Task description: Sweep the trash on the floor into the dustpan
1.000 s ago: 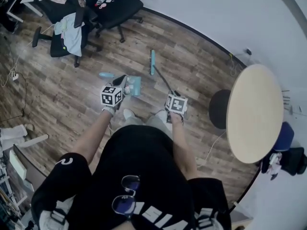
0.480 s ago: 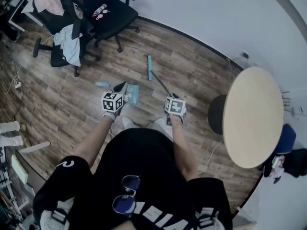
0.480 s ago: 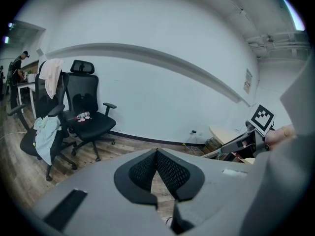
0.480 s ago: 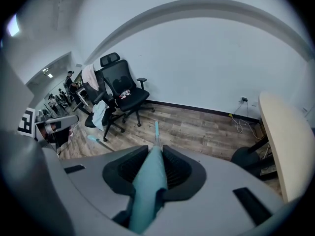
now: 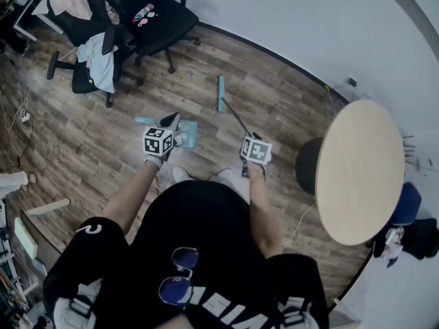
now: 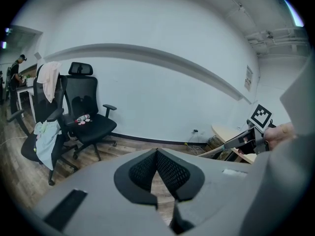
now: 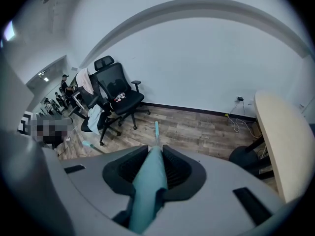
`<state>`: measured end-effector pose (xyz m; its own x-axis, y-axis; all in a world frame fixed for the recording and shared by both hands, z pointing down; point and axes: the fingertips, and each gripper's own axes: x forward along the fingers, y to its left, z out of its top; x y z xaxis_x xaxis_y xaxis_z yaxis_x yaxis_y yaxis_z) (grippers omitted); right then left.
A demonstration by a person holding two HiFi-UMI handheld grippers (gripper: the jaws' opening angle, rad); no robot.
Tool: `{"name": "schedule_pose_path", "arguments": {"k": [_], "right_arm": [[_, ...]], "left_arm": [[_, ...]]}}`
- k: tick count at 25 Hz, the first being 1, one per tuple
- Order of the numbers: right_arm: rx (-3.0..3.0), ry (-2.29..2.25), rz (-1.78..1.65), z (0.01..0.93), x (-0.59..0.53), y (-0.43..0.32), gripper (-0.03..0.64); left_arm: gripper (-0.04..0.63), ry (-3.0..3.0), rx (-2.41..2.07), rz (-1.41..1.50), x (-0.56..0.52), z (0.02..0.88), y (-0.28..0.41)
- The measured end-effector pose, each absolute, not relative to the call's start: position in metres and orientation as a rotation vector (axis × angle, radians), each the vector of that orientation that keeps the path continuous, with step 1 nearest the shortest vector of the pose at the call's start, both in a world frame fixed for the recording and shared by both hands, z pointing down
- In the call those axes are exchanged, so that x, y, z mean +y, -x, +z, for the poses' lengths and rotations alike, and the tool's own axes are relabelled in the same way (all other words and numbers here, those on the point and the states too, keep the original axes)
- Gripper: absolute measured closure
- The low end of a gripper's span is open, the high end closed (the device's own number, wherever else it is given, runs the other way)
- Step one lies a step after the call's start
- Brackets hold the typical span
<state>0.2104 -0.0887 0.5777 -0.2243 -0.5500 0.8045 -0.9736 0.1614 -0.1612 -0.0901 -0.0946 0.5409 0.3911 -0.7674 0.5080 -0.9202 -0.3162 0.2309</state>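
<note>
A teal broom lies with its head [image 5: 220, 92] on the wooden floor ahead of me, and its thin handle [image 5: 235, 118] runs back to my right gripper [image 5: 247, 140]. In the right gripper view that gripper [image 7: 156, 150] is shut on the teal handle [image 7: 147, 191], with the broom head [image 7: 157, 130] beyond it. A teal dustpan [image 5: 187, 133] lies on the floor by my left gripper [image 5: 170, 123], its handle end [image 5: 144, 120] pointing left. In the left gripper view the left gripper [image 6: 156, 154] is shut with nothing between its pads. No trash is clear in any view.
Two black office chairs [image 5: 156, 14] [image 5: 88, 53] draped with clothes stand at the far left. A round wooden table [image 5: 360, 170] on a black base [image 5: 309, 157] is close on the right. A white wall [image 5: 309, 19] runs behind, and cables [image 5: 303, 210] trail by the table.
The broom head has shifted a little to the right over the last half second. Both grippers and the dustpan stay about where they were; my head view moved slightly.
</note>
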Motion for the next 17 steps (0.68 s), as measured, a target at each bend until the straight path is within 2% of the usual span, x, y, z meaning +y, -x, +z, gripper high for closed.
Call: {"name": "schedule_pose_path", "arguments": {"k": [11,17], "right_arm": [[-1.876,-1.45,0.96,0.574,-0.093,-0.214,0.531],[-1.838,-1.471,0.869,0.571,-0.093,-0.23,0.531]], "left_arm": [[0.598,-2.187,-1.434,0.431,-0.102,0.538,0.082],[0.598,-2.203,-1.432,0.426,-0.108,0.53,0.078]]}}
